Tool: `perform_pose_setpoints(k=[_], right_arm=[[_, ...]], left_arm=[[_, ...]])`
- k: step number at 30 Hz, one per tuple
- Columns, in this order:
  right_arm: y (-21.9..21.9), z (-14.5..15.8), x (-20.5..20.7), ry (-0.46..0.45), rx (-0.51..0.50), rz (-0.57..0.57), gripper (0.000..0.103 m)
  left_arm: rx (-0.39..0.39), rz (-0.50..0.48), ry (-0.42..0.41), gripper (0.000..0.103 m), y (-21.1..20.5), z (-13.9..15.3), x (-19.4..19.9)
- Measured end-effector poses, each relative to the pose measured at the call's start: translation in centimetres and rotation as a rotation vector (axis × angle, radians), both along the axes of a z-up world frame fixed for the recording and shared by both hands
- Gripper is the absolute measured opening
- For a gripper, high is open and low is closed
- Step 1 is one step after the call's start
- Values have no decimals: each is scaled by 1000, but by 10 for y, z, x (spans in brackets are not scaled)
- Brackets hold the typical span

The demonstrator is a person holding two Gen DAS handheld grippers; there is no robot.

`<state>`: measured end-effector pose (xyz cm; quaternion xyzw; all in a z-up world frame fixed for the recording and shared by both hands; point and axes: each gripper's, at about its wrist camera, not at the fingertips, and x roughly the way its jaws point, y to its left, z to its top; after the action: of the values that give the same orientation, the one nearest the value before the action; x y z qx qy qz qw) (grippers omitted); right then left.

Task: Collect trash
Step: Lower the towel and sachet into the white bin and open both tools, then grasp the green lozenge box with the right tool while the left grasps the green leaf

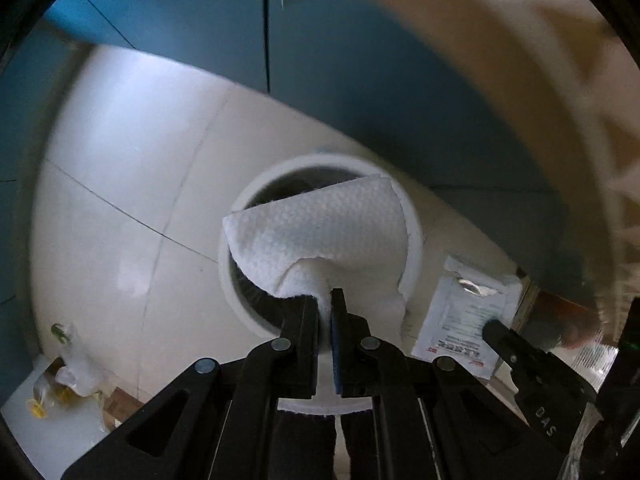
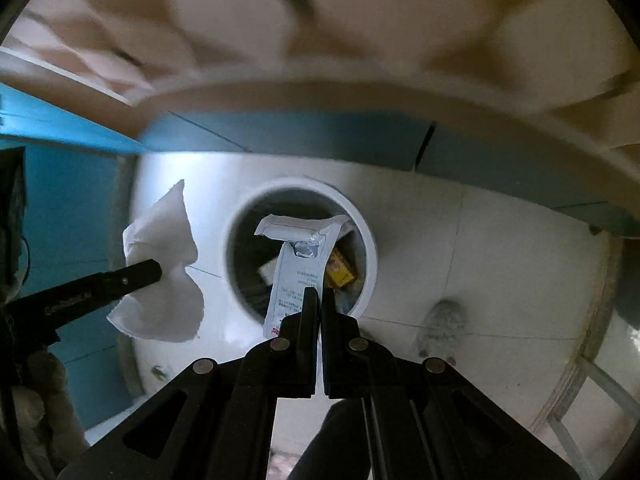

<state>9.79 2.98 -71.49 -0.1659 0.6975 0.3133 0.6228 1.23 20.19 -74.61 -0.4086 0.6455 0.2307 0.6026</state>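
My left gripper [image 1: 325, 300] is clamped on a paper towel [image 1: 324, 232] above the white bin [image 1: 414, 236] on the tiled floor [image 1: 132, 184]. My right gripper [image 2: 320, 300] pinches a torn sachet [image 2: 298, 264] over the same bin. Only the right wrist view shows the bin's contents, including a yellow packet [image 2: 340, 272]; the other contents are too dark to make out.

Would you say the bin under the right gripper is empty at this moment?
No: in the right wrist view the white bin already holds a yellow box and other scraps.
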Motion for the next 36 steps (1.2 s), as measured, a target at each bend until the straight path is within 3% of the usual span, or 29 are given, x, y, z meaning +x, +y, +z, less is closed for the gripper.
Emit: perform_pose_setpoints(k=[4, 7, 8, 9, 11, 15, 17, 19, 25, 31, 36], right_arm=[[0, -67, 0, 37, -29, 2, 1], [-2, -105, 2, 66, -54, -1, 1], [-3, -115, 2, 74, -60, -6, 1], [-3, -124, 2, 86, -68, -5, 1], [-3, -136, 2, 108, -74, -10, 2], [-1, -142, -5, 126, -78, 13, 6], [2, -138, -9, 119, -84, 31, 24], [4, -128, -13, 91, -91, 46, 63], [6, -71, -21, 5, -97, 107, 94], [7, 10, -31, -58, -105, 171, 102], [2, 107, -39, -113, -80, 204, 102]], left_arm=[[-62, -3, 24, 5, -8, -53, 3], [-55, -15, 63, 12, -14, -75, 3], [-40, -17, 69, 30, -16, -77, 2], [-23, -11, 74, 65, -18, -79, 4], [7, 4, 69, 99, -22, -76, -1], [97, -11, 113, 99, -22, -64, -18], [140, -9, 121, 99, -26, -51, -28], [185, -4, 122, 99, -15, -32, -38], [283, 18, 125, 99, -23, 44, -64], [293, 24, 107, 99, -38, 132, -77], [309, 12, 60, 99, -56, 218, -81]])
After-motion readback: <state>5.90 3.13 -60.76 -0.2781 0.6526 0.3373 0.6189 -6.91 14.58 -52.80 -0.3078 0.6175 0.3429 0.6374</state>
